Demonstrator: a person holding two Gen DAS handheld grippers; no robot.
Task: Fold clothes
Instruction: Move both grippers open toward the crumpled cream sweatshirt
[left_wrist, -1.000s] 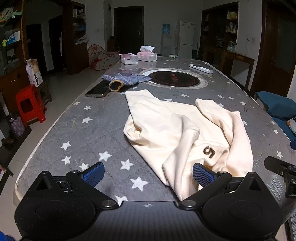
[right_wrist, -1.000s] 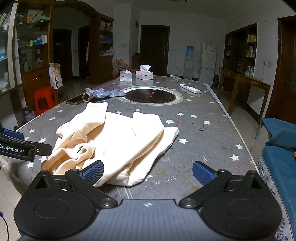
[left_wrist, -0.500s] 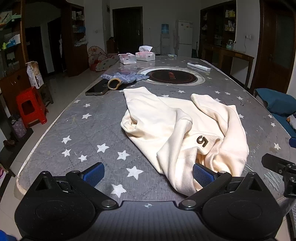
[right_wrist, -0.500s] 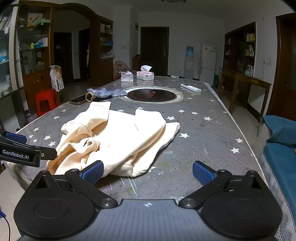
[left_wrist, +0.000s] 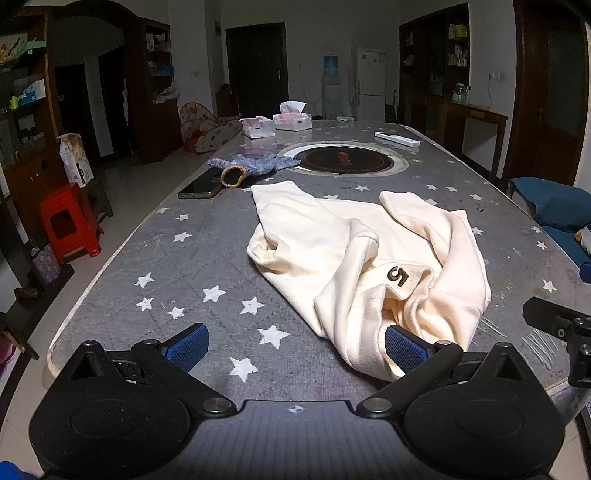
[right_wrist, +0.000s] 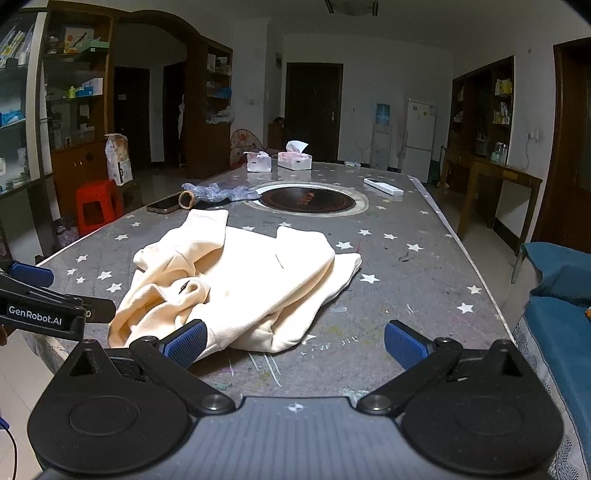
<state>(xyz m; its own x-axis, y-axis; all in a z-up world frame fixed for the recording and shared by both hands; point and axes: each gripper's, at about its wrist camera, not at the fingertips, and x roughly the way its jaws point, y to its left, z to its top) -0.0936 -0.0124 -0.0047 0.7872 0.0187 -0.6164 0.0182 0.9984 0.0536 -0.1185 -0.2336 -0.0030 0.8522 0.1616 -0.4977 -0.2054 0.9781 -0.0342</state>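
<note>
L wrist: crumpled cream garment (left_wrist: 369, 258), table (left_wrist: 184, 258).

star-print table cover (left_wrist: 192, 258), phone (left_wrist: 199, 188) beside blue-grey glove (left_wrist: 251, 164), two tissue boxes (left_wrist: 291, 120) — far end, red stool (left_wrist: 70, 221)

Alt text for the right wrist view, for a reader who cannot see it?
A crumpled cream sweatshirt lies unfolded on a grey star-patterned table. The right gripper hovers open at the table's near edge, its left blue finger pad overlapping the hem, gripping nothing; the left gripper shows at far left.
</note>
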